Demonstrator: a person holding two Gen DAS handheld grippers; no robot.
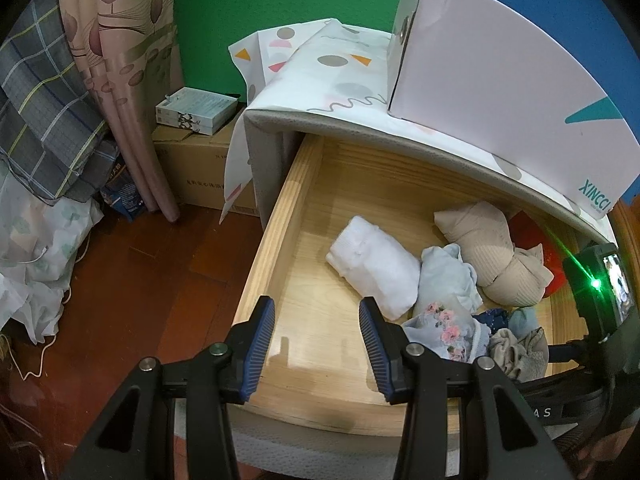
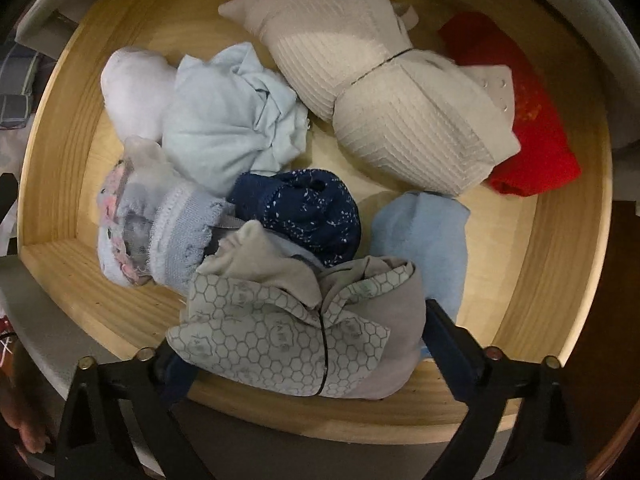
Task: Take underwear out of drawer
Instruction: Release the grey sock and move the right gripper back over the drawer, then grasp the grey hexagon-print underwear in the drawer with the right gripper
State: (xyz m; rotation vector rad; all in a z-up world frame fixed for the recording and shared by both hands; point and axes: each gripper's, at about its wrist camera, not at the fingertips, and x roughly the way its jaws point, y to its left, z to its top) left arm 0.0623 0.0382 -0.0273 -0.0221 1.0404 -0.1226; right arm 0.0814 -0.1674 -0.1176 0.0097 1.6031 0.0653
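Note:
The open wooden drawer (image 1: 280, 216) holds several rolled pieces of underwear. My left gripper (image 1: 318, 348) is open and empty above the drawer's bare front left floor, left of a white roll (image 1: 372, 268). My right gripper (image 2: 304, 344) has its jaws on both sides of a grey honeycomb-patterned bundle (image 2: 280, 344) at the drawer's front; its left finger is hidden behind the cloth, so I cannot tell if it grips. The right gripper's body (image 1: 600, 292) shows at the right of the left wrist view. Pale blue (image 2: 224, 120), navy (image 2: 304, 208), floral (image 2: 140, 224), beige ribbed (image 2: 380, 92) and red (image 2: 528, 120) pieces lie around.
A white cardboard box (image 1: 500, 80) sits on the patterned cabinet top (image 1: 332, 76) above the drawer. Left of the cabinet are a brown carton (image 1: 200, 168) with small boxes, a curtain (image 1: 120, 80) and bags on the red-brown floor (image 1: 140, 272).

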